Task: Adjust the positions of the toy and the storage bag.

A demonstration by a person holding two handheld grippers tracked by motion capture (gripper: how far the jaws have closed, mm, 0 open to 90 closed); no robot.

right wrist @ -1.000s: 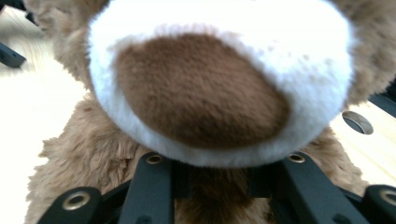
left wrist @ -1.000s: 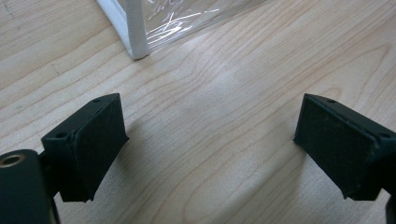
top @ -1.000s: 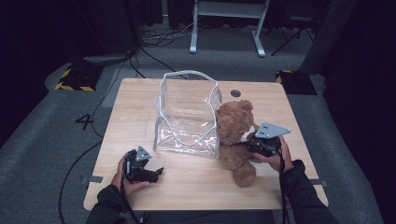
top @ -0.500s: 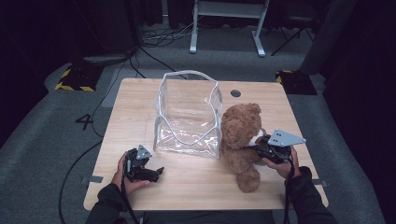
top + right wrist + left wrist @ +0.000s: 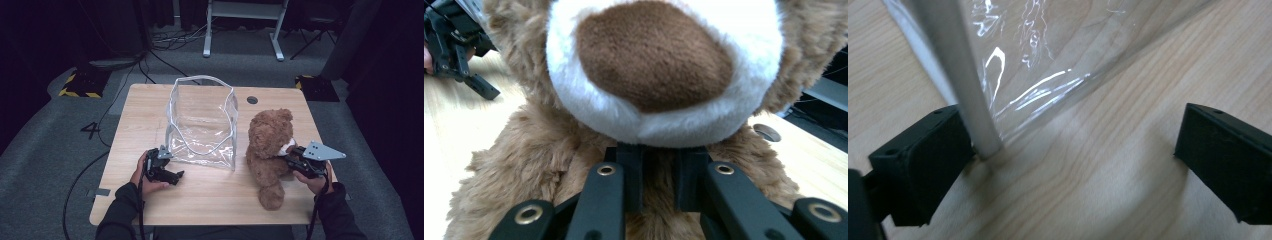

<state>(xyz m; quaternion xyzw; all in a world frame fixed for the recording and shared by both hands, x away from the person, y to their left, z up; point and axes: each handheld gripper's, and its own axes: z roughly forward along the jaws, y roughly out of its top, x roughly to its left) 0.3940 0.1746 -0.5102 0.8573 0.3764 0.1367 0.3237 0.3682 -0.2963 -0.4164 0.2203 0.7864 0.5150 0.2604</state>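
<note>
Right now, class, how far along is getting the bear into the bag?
Done: the clear bag stands open on the table. In hand: the right claw is shut on the bear under its muzzle; the open left claw sits at the bag's corner. Left: the bear is outside, beside the bag.

Between my left gripper (image 5: 1068, 165) jaws lies bare table (image 5: 1108, 200), an open lane straight ahead until the clear bag (image 5: 1048, 65) wall crosses it. The bag's white corner seam (image 5: 965, 85) stands hard against my left-hand jaw, blocking any move that way; beyond my other jaw the wood runs free.

My right gripper (image 5: 659, 175) has no room at all: the jaws stand nearly together, buried in the teddy bear (image 5: 549, 155) just under its muzzle (image 5: 654, 65), fur pressing on both sides. From above, the bear (image 5: 267, 145) stands between my right jaws and the bag (image 5: 202, 125).
</note>
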